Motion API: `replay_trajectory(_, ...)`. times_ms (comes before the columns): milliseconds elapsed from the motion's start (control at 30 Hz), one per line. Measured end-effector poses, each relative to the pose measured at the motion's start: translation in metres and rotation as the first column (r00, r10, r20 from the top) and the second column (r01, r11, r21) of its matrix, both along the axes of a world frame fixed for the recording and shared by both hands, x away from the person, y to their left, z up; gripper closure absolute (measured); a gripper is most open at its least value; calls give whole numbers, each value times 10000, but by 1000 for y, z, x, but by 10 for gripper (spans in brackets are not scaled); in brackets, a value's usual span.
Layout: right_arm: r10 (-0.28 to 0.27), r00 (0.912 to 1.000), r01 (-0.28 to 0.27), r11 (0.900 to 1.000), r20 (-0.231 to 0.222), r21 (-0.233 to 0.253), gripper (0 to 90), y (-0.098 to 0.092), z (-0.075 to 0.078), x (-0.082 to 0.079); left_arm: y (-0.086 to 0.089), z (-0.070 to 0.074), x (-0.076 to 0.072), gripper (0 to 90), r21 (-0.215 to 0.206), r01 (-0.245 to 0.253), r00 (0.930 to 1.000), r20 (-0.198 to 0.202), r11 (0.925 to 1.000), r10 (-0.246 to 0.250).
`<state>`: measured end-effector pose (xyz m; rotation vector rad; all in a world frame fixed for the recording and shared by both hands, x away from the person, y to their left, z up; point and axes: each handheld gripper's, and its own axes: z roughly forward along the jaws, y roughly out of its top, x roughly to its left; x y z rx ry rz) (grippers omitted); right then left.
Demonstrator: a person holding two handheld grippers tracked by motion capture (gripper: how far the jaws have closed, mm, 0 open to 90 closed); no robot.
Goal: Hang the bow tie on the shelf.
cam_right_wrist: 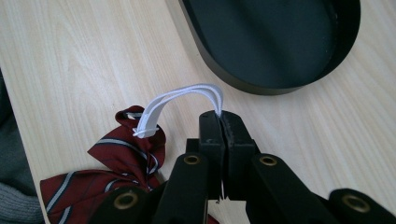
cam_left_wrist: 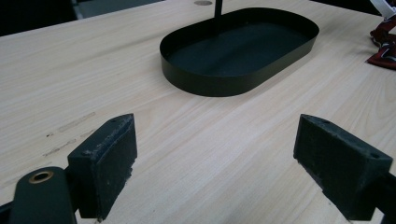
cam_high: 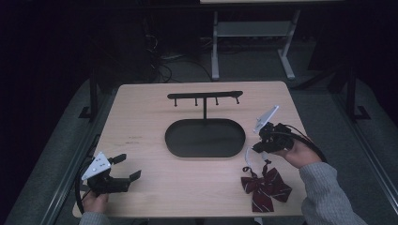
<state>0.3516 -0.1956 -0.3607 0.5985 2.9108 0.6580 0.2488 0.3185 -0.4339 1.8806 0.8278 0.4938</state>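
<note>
A dark red striped bow tie (cam_high: 264, 186) lies near the table's front right edge, and its white elastic strap (cam_high: 249, 155) arches up from it. My right gripper (cam_high: 259, 146) is shut on that strap (cam_right_wrist: 187, 94), just above the bow tie (cam_right_wrist: 107, 172) and beside the black oval tray (cam_right_wrist: 280, 42). My left gripper (cam_high: 126, 167) rests at the front left, open, with bare table between its pads (cam_left_wrist: 108, 161). The black oval tray (cam_high: 205, 137) sits mid-table with a hook rack (cam_high: 205, 96) standing on a post behind it.
The tray's rim (cam_left_wrist: 210, 81) lies ahead of the left gripper, with the bow tie (cam_left_wrist: 384, 44) at the far right of that view. A grey sleeve (cam_high: 326, 197) comes in at the bottom right. A table frame (cam_high: 253, 37) stands on the floor beyond.
</note>
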Motion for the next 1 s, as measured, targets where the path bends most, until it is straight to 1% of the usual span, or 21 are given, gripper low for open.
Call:
replay_trajectory(167, 58, 10000, -58, 10000, 16, 71, 877, 0, 5, -2, 0, 0, 0, 131, 13, -1, 10000, 27, 10000, 1)
replay_trajectory(233, 116, 9999, -117, 9999, 75, 34, 878, 1, 8, -2, 0, 0, 0, 131, -11, -11, 10000, 10, 10000, 11)
replay_trajectory(467, 246, 9993, -250, 9996, 285, 149, 881, 0, 20, -5, 0, 0, 0, 131, 6, -3, 10000, 12, 10000, 3)
replay_trajectory(567, 248, 9993, -253, 9995, 295, 168, 881, 0, 23, -6, 0, 0, 0, 131, -12, -15, 10000, 4, 10000, 15)
replay_trajectory(633, 252, 9987, -256, 9996, 440, 82, 882, 0, 26, -7, 0, 0, 0, 131, -4, -13, 10000, 3, 10000, 13)
replay_trajectory(700, 235, 9987, -239, 9997, 458, 93, 882, 0, 26, -8, 0, 0, 0, 131, 4, -9, 10000, 8, 10000, 9)
replay_trajectory(833, 279, 9988, -287, 9994, 411, 205, 882, -1, 29, -9, 0, 0, 0, 131, 28, -4, 10000, 8, 10000, 4)
replay_trajectory(867, 349, 9981, -360, 9991, 505, 208, 881, -2, 30, -8, 0, 0, 0, 131, 22, -10, 10000, 10, 10000, 9)
replay_trajectory(900, 349, 9981, -360, 9991, 505, 208, 881, -2, 30, -8, 0, 0, 0, 131, -17, -14, 10000, 9, 10000, 14)
replay_trajectory(933, 331, 9984, -348, 9987, 455, 375, 881, -1, 31, -9, 0, 0, 0, 131, -47, -34, 10000, -19, 10000, 34)
replay_trajectory(1000, 310, 9984, -329, 9986, 480, 404, 882, -1, 33, -9, 0, 0, 0, 131, -50, -26, 10000, -7, 10000, 26)
